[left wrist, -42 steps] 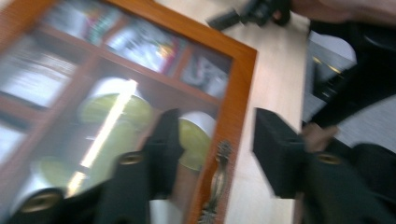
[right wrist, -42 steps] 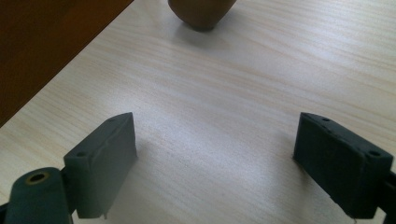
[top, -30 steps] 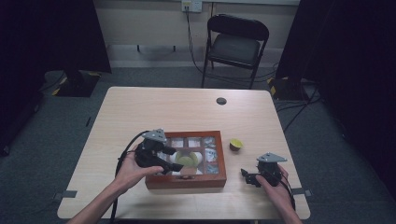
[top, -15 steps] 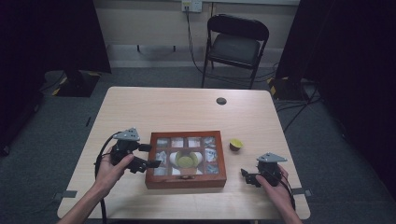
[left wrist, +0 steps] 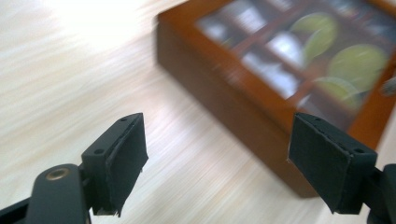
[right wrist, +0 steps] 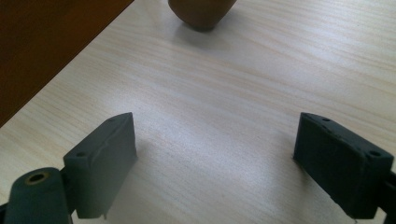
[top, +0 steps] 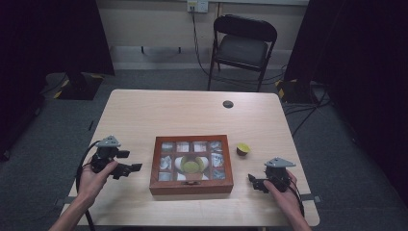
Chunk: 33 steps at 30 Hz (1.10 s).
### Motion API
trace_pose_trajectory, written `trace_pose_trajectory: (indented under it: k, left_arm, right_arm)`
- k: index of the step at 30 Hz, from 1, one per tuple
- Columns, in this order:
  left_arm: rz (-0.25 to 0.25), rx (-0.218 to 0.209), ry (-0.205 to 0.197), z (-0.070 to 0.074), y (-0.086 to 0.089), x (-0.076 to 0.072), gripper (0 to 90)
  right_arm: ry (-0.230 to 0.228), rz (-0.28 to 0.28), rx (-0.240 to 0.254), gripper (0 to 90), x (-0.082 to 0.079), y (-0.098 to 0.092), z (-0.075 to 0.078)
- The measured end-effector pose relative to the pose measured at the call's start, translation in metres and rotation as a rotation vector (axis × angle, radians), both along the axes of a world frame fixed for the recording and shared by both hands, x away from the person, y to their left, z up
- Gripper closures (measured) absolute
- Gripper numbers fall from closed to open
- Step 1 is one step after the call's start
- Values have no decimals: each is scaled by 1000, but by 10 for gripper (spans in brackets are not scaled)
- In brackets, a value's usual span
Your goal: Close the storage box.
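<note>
Left tongs held low at 9 o'clock, jaws pointing toward 3, spread wide with nothing between after just opening further. Right tongs at 4 o'clock, jaws pointing toward 9, wide apart, empty. Forearms entering from 6 o'clock.

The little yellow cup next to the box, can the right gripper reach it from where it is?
Probably yes. The right gripper is open, and only bare table lies between it and the yellow cup; the wooden box sits off to one side.
</note>
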<state>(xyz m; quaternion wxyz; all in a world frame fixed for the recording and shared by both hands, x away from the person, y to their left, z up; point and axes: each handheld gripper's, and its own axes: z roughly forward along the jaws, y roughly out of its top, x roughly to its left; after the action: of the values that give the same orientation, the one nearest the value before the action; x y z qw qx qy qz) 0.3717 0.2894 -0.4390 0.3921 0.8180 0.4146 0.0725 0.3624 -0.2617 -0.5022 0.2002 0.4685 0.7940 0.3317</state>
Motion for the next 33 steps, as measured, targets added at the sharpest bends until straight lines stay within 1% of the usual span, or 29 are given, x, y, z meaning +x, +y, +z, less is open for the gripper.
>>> trace_pose_trajectory:
  k: [2,3,6,7,8,9,10,11,12,14,15,17,18,20,21,23,24,25,26,27,28,31,32,33]
  left_arm:
    - [22,20,4,-5,7,1,193]
    - [34,37,3,-9,10,2,193]
    - [85,71,14,-20,18,3,193]
    - [85,71,14,-20,18,3,193]
    - [108,104,6,-28,21,2,193]
    - [129,128,2,-33,22,2,193]
    - [134,141,6,-36,22,2,192]
    - [134,141,6,-36,22,2,192]
    - [155,137,-8,-39,23,1,195]
    - [191,151,-40,-47,29,2,197]
    - [191,151,-40,-47,29,2,197]
    - [223,155,-45,-53,32,1,197]
    - [212,162,-22,-58,33,1,196]
    - [210,163,-19,-60,33,1,189]
    - [194,173,-45,-64,32,-1,169]
    - [192,176,-50,-64,32,-2,159]
    - [191,179,-59,-65,32,-2,151]
    - [187,169,-72,-66,32,-3,151]
    - [186,155,-97,-69,34,-4,139]
    - [184,144,-113,-72,35,-4,118]
    - [185,149,-115,-71,36,-4,99]
    - [192,154,-111,-72,35,-4,92]
    - [201,147,-103,-72,35,-4,80]
    - [201,147,-103,-72,35,-4,65]
  right_arm:
    - [0,0,0,121,0,0,0]
    - [0,0,0,121,0,0,0]
    - [0,0,0,121,0,0,0]
    - [0,0,0,121,0,0,0]
    - [0,0,0,121,0,0,0]
    - [0,0,0,121,0,0,0]
    - [0,0,0,121,0,0,0]
    - [0,0,0,121,0,0,0]
    - [0,1,0,121,0,0,0]
    - [0,1,0,121,0,0,0]
    - [0,1,0,121,0,0,0]
    - [0,1,0,121,0,0,0]
    - [0,1,0,121,0,0,0]
    - [0,1,0,121,0,0,0]
    - [0,1,0,121,0,0,0]
    - [0,0,0,121,0,0,0]
    - [0,1,0,121,0,0,0]
    - [0,1,0,121,0,0,0]
    - [0,1,0,121,0,0,0]
    - [0,1,0,121,0,0,0]
    - [0,1,0,121,0,0,0]
    - [0,1,0,121,0,0,0]
    - [0,1,0,121,0,0,0]
    - [0,1,0,121,0,0,0]
